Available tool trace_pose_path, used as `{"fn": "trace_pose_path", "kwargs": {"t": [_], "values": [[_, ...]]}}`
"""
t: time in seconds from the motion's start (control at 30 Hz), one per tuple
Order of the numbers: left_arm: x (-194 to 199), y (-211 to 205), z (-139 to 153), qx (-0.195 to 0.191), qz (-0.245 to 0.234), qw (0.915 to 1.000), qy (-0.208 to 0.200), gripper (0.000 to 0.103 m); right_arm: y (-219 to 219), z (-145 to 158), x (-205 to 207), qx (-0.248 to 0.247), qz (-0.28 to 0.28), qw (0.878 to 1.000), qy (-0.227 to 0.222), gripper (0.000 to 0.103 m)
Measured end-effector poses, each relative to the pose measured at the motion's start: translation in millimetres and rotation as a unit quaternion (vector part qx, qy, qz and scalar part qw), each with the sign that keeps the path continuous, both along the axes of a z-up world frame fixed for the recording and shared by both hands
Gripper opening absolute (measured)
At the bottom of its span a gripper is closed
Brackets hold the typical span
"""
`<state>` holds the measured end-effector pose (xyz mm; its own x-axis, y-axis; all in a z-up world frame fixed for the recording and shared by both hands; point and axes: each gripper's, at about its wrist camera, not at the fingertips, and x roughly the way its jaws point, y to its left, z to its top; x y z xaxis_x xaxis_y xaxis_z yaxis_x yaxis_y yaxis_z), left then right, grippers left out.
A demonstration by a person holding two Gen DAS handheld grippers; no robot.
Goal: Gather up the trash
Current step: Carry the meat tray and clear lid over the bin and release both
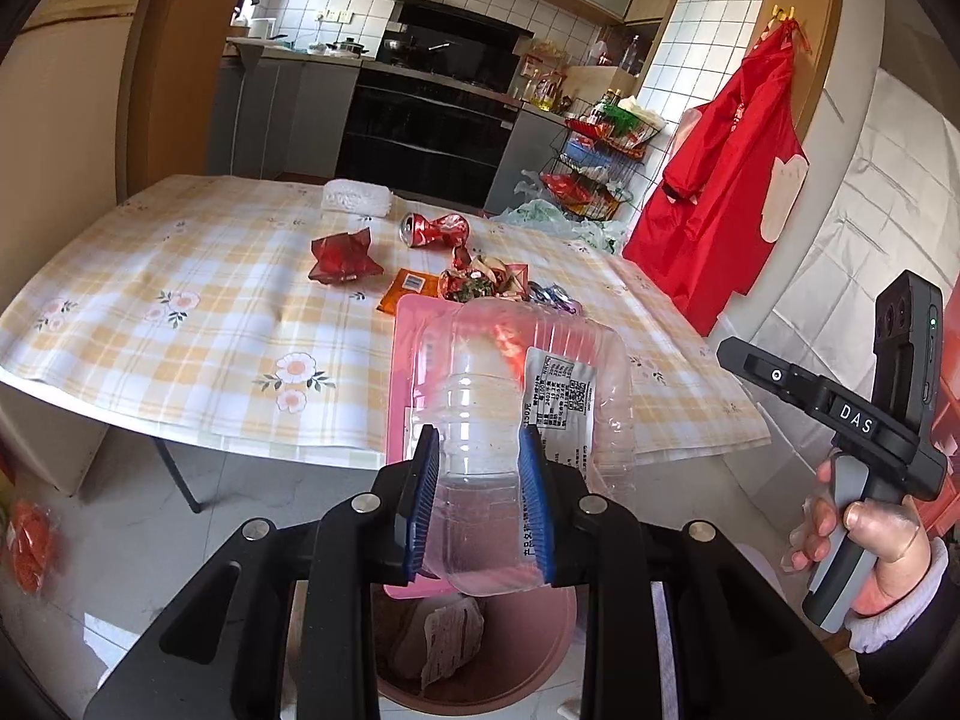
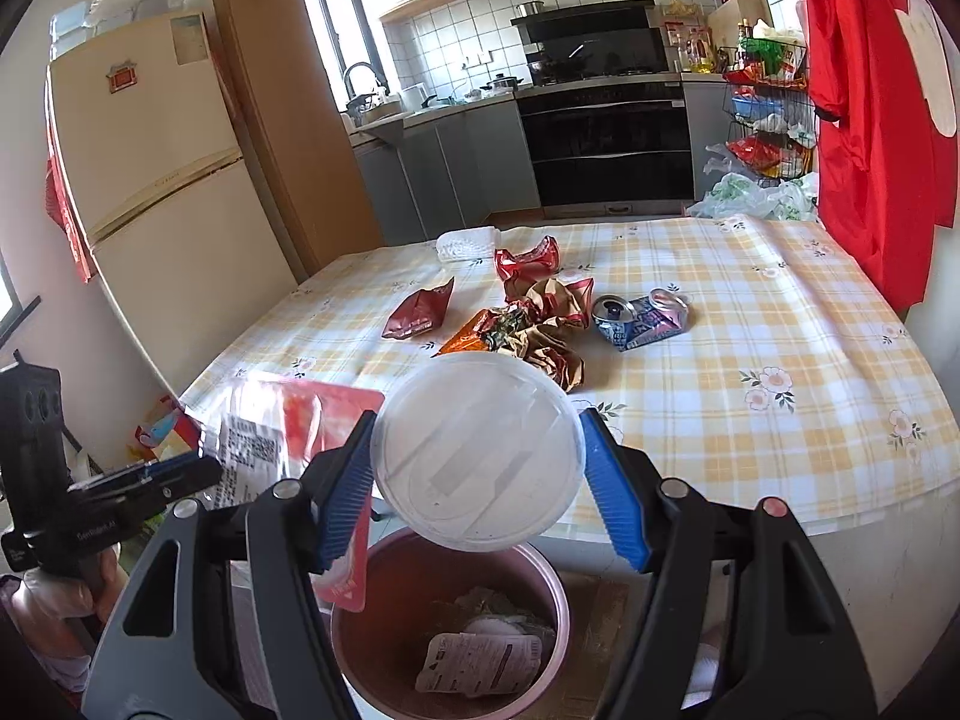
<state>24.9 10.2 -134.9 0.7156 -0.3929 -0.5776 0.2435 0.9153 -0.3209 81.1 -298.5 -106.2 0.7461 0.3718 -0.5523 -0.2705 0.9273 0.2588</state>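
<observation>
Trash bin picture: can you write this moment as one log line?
left gripper: holding clear plastic tray | right gripper: holding white lid | pink bin: below both | table: wrappers, cans left

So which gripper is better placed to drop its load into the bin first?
Right. Its white round lid hangs over the pink bin's opening; the left gripper's clear plastic tray reaches out beyond the rim.

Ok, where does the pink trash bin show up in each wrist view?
Left wrist view: the pink trash bin sits at the bottom centre, below the left gripper, partly hidden by its jaws.
Right wrist view: bottom centre, under the right gripper.
Shared landmark: the black oven, behind the table in both.
</observation>
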Motion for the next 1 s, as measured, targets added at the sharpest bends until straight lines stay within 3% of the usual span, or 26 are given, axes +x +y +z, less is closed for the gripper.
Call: {"fn": "trace_pose_path", "kwargs": {"t": [0.37,0.43,0.57,0.63,0.73,1.0], "values": [[14,-16,-41,-0.003,-0.011,0.9981,0.060,0.034,-2,5,5,0.003,-0.006,1.000,-0.003,0.067],[14,-12,-46,-0.004,0.000,0.9978,0.066,0.053,-1,4,4,0.001,-0.004,1.000,-0.002,0.067],[10,3,-38,-0.015,0.028,0.9978,0.058,0.076,5,-1,2,-0.004,0.006,1.000,0.003,0.067],[6,8,-27,0.003,0.050,0.9980,0.037,0.091,10,-5,1,-0.008,0.011,1.000,0.008,0.067],[-2,7,-10,0.044,0.083,0.9956,0.006,0.097,17,-13,0,-0.014,0.020,1.000,0.018,0.067],[-11,-5,7,0.116,0.110,0.9868,-0.028,0.097,38,-28,-6,-0.030,0.044,0.998,0.039,0.067]]}}
